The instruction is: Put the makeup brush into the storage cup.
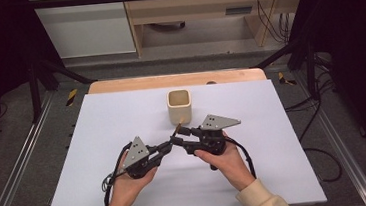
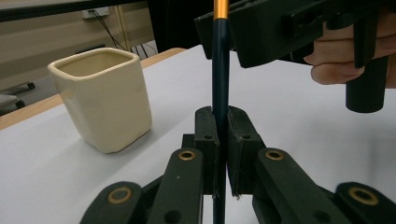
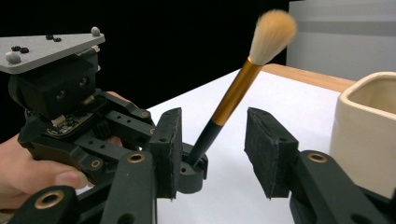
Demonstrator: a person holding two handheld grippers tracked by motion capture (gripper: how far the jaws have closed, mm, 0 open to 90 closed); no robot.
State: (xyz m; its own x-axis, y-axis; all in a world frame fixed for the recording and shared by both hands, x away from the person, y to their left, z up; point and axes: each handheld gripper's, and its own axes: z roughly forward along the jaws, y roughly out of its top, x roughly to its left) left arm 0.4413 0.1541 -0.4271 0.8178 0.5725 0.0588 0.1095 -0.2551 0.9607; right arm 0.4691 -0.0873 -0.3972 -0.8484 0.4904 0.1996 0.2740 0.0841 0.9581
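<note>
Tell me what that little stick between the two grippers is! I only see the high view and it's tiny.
Observer: It's a brush with a gold collar and a fluffy, pale tip.
Operator: Who's holding it?
Observer: The left gripper is shut on its dark handle, near the bottom end.
Operator: Is the other one squeezing it too?
Observer: No. The right gripper is open, with one jaw on each side of the brush and a gap on both sides.
</note>
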